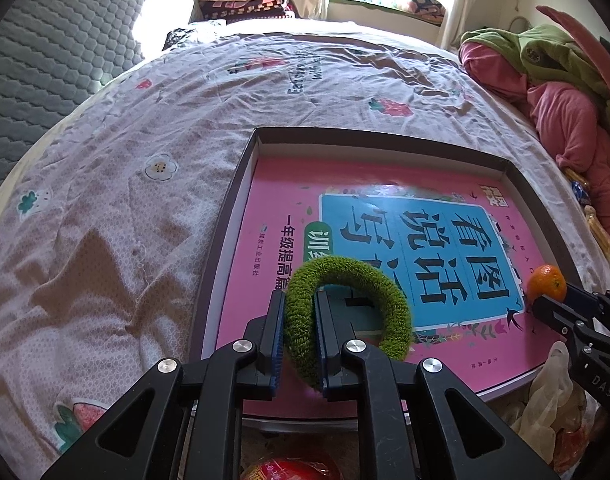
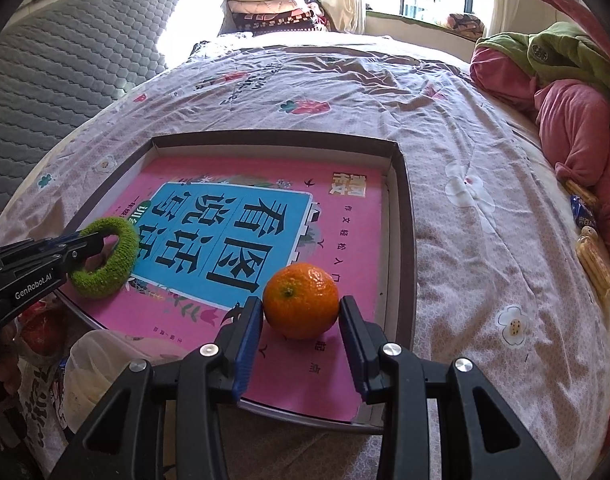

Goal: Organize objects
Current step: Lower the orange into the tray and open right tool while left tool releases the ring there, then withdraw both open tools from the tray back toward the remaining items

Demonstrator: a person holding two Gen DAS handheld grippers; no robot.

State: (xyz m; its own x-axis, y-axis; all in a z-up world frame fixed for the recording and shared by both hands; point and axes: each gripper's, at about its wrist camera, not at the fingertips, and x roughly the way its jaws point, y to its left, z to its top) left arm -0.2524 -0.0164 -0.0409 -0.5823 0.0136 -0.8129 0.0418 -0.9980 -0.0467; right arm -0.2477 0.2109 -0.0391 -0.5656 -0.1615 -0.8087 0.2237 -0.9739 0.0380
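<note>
The left gripper (image 1: pixel 299 344) had its fingers pinched on one side of a fuzzy green ring (image 1: pixel 347 316), held just over the pink book (image 1: pixel 385 216) lying in the shallow box (image 1: pixel 241 168) on the bed. It looked soft, light and squashy, so any point on its band would do. The right gripper (image 2: pixel 301 320) flanked the tangerine (image 2: pixel 301 300) with fingers at its widest part, seemingly touching; round, smooth-skinned and bruisable, it wanted gentle pressure.
</note>
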